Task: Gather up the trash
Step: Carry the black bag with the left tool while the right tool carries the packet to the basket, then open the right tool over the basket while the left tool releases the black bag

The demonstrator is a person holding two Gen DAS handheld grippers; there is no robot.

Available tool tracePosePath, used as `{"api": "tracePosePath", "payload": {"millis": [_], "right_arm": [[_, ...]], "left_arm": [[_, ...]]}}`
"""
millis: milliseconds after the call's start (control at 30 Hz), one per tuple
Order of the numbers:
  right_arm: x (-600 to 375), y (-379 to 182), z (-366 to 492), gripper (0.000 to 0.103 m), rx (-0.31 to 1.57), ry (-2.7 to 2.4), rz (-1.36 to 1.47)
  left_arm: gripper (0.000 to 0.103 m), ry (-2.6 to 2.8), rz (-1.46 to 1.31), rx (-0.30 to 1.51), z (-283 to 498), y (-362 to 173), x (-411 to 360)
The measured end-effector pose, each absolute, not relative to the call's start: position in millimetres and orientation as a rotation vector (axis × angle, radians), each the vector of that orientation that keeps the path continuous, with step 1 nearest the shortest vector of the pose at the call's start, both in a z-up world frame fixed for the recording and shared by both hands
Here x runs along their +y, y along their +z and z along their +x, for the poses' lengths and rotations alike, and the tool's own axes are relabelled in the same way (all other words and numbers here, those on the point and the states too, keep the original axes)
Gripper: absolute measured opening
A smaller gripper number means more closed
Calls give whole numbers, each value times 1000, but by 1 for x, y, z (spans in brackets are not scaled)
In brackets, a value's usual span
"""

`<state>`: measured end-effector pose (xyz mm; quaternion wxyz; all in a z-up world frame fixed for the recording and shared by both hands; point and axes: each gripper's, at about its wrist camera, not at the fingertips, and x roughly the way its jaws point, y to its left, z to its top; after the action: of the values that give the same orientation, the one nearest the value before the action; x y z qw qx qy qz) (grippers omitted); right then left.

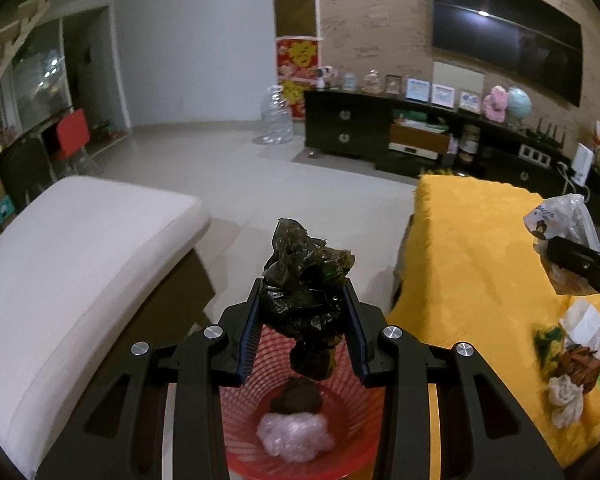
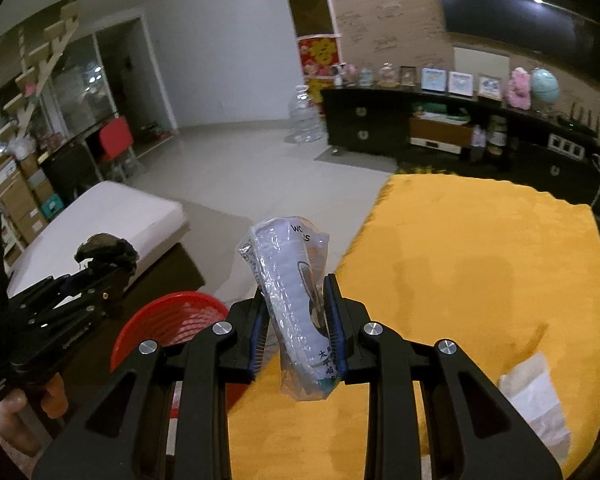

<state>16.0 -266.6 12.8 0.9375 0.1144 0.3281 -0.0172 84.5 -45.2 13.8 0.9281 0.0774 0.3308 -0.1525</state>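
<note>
My left gripper is shut on a crumpled black plastic bag and holds it above a red mesh basket. The basket holds a pale plastic wad and a dark lump. My right gripper is shut on a clear plastic wrapper with printing, held over the edge of the yellow table cover. In the right wrist view the left gripper with the black bag sits left, above the basket. In the left wrist view the right gripper with its wrapper shows at the right edge.
More trash lies on the yellow cover: a white paper, a brown wrapper, a pale wad, a green scrap, and a paper packet. A white cushioned bench stands left. A dark TV cabinet lines the far wall.
</note>
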Motion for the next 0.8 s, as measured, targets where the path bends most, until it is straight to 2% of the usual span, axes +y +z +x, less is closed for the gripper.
{"api": "tracePosePath", "payload": {"millis": [367,800], "right_arm": [[-213,-2,32,27,733,86,216],[-177,-48,66,27,882,221,253]], "left_arm": [[35,-215,135,763,95,-15,-3],[35,-205,132,942,120,-65,0]]}}
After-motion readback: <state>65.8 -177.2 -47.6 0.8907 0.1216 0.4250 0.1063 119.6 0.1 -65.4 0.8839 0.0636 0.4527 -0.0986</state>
